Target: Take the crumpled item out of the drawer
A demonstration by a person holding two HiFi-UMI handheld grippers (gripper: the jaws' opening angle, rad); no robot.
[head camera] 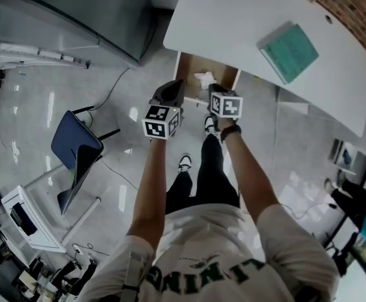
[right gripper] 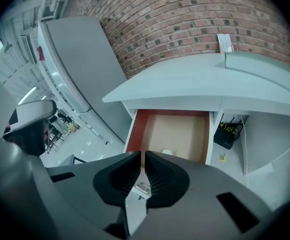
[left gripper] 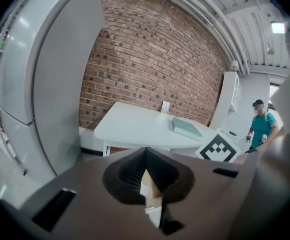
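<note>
Crumpled white item (head camera: 205,78) inside open wooden drawer (head camera: 190,67).

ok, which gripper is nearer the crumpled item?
The right gripper, just beside the crumpled white item in the open drawer; the left gripper is off toward the drawer's left edge.

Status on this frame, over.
Left claw and right claw shut, empty. Crumpled item lies in open drawer, untouched. Nothing blocks it.
</note>
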